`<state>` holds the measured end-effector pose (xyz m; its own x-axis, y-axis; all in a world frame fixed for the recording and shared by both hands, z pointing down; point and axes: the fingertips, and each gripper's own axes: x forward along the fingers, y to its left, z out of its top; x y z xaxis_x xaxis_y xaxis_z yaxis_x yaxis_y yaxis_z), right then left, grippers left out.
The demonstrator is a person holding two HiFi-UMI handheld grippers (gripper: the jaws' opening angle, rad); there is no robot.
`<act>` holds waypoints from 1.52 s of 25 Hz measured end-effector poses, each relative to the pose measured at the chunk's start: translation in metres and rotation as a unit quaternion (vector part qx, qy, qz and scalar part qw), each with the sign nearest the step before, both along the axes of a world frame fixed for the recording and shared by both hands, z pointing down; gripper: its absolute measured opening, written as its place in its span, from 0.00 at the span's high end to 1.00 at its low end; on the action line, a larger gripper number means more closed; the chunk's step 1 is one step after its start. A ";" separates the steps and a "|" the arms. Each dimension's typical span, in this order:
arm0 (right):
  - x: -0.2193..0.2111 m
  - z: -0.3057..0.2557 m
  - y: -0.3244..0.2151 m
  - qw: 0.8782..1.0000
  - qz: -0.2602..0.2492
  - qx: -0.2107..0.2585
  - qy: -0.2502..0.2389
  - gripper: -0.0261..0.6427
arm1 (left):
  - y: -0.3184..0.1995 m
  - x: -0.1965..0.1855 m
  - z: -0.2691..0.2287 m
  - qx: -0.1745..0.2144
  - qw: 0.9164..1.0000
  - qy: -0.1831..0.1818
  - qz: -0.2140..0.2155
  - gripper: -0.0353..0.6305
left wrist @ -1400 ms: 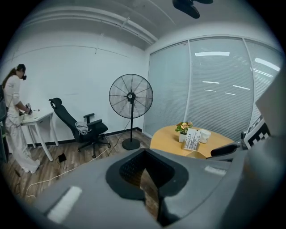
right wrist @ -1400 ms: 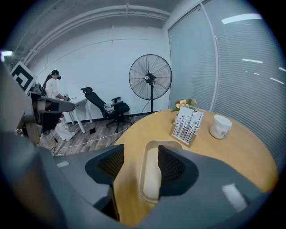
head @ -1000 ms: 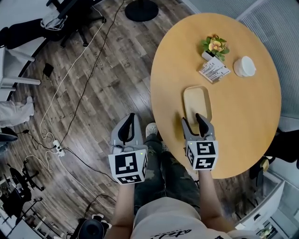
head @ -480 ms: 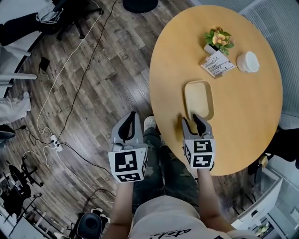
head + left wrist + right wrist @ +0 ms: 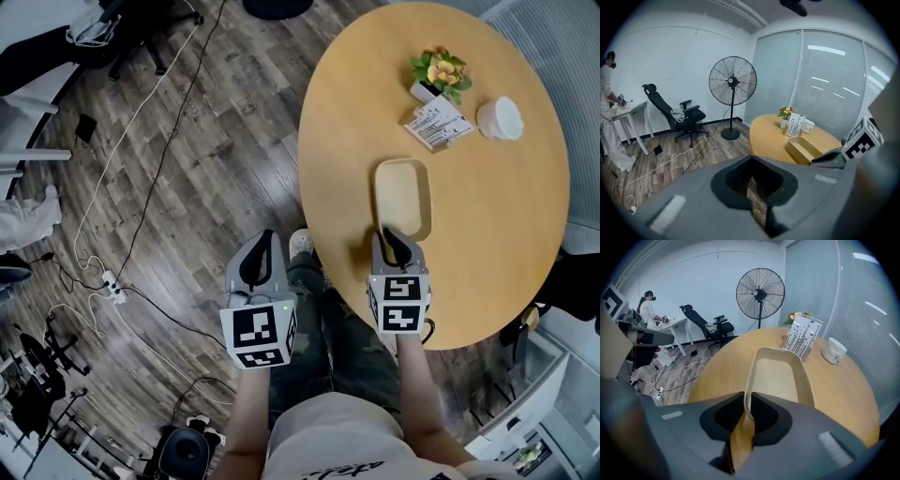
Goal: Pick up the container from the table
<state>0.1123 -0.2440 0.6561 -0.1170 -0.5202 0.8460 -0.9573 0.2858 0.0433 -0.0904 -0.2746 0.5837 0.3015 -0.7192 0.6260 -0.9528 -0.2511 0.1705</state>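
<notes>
The right gripper (image 5: 394,242) pinches the near edge of the container (image 5: 401,197), which lies flat on the table (image 5: 497,234) at 12 o'clock from it. The left gripper (image 5: 260,246), at 9 o'clock over the floor (image 5: 187,169), is squeezed closed on nothing. The grab looks done, and only the lift is left.

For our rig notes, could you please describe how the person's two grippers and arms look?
Both the left gripper and right gripper are grey shells with black, tapering jaws. Each carries a white cube printed with black square markers; the left's shows a small green light. The forearms are unsleeved; a pale shirt and camouflage trousers are worn.
</notes>
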 end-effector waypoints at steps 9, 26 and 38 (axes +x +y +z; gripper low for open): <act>-0.002 0.000 -0.002 1.000 0.006 -0.001 -0.003 0.88 | 0.000 0.000 -0.010 0.013 1.000 0.002 -0.005 0.95; 0.016 -0.086 -0.036 0.993 0.022 0.118 -0.022 0.89 | -0.006 0.009 -0.081 0.097 0.995 -0.007 -0.020 0.95; 0.027 -0.176 -0.053 0.975 0.019 0.218 -0.036 0.89 | -0.014 -0.007 -0.157 0.185 0.981 -0.023 -0.048 0.95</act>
<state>0.1394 -0.2975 0.4803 -0.1411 -0.8341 0.5333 -0.9719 0.2193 0.0859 -0.0970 -0.2888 0.4267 0.1995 -0.9233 0.3283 -0.9795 -0.1970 0.0410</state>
